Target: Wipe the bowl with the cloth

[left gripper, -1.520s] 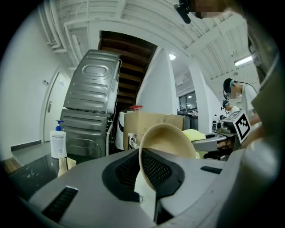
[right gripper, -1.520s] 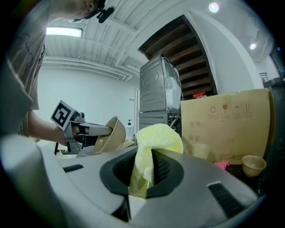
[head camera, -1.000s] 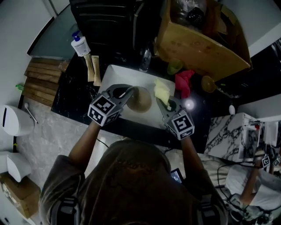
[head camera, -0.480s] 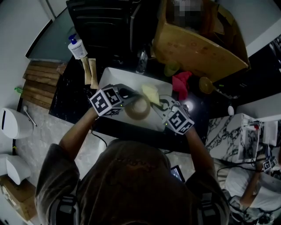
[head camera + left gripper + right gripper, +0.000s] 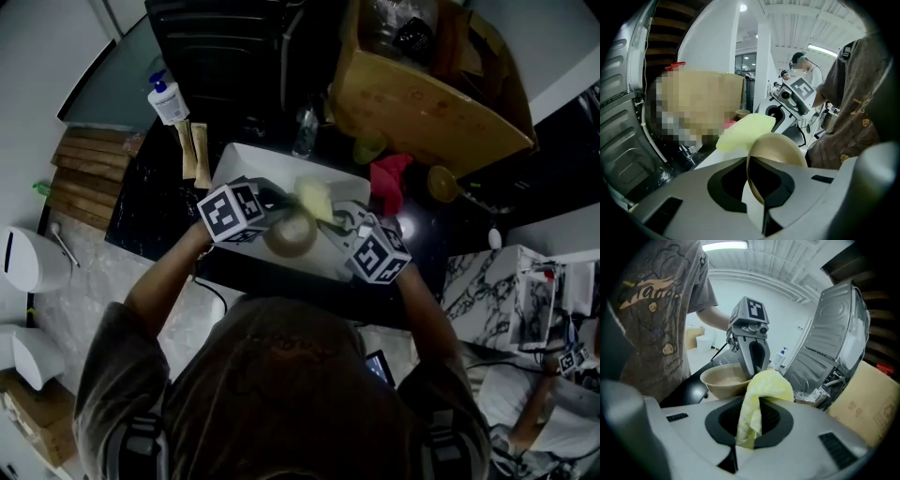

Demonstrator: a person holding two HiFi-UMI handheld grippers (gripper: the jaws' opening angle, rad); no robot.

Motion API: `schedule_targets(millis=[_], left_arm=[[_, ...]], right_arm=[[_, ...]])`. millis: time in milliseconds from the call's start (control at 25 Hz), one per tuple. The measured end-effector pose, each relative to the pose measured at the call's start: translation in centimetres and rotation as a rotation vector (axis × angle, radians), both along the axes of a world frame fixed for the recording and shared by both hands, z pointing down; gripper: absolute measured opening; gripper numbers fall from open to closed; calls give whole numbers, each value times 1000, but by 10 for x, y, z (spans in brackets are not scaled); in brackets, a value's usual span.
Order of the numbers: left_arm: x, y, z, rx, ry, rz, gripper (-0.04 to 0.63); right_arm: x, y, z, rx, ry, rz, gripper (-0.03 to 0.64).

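L gripper (image 5: pixel 756 185) jaws pinch rim of tan round bowl (image 5: pixel 777 149): stiff, likely slick, breakable; rim hold apt. R gripper (image 5: pixel 747 439) jaws clamp soft yellow cloth (image 5: pixel 764 387), just beside bowl.

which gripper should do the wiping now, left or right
Right. The right gripper is shut on the cloth, next to the bowl; the left gripper is clamped on the bowl's rim, holding it.

the cloth (image 5: pixel 765 383) is soft fabric, the bowl (image 5: pixel 721 379) smooth and matt, the counter (image 5: pixel 153 211) glossy black.
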State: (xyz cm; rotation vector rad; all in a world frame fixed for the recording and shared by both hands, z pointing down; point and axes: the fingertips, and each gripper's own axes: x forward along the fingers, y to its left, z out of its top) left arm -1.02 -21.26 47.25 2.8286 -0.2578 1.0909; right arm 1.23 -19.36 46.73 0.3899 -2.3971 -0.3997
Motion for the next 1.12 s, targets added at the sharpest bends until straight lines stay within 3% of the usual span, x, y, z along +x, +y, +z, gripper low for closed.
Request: schedule_targets(millis=[760, 1120], left_arm=[[-6, -32, -12, 68, 52, -135, 21], [-11, -47, -18, 53, 114, -232, 23]], right_arm=[[7, 16, 4, -112, -97, 36, 21], [5, 14, -1, -181, -238, 105, 21]])
